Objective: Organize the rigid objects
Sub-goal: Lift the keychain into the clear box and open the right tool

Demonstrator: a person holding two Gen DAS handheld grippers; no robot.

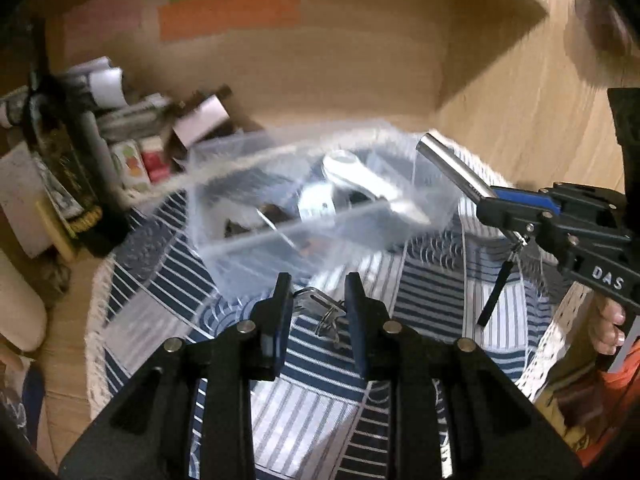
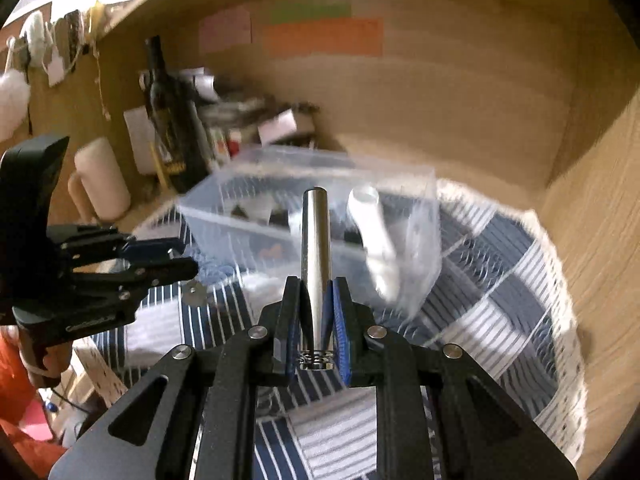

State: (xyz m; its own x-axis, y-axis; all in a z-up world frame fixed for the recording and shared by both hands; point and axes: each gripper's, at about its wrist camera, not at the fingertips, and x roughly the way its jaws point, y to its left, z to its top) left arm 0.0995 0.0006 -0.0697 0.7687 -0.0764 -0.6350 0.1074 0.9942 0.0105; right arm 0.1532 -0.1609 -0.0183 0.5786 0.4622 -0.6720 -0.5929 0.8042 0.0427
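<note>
Over the bin point(image 2: 304, 200), the right gripper point(image 2: 316, 312) pinches a steel tube point(image 2: 315, 248) near its base; smooth, stiff, probably slippery, so a firm low hold suits. Left gripper point(image 1: 318, 304) hangs open.

The tube point(image 2: 315, 256) clamped between the right gripper point(image 2: 316, 312)'s blue pads was smooth polished metal with a bright sheen, and the box point(image 1: 320, 216) toward the far edge of the cloth point(image 1: 304, 392) was clear glossy plastic. The cloth was a woven fabric, matt, striped in navy and white, with a rough cream fringe along its edge. The left gripper point(image 1: 318, 300) was matt black plastic with shiny metal pins, and the wall point(image 2: 460, 92) behind was matt, grained wood.
</note>
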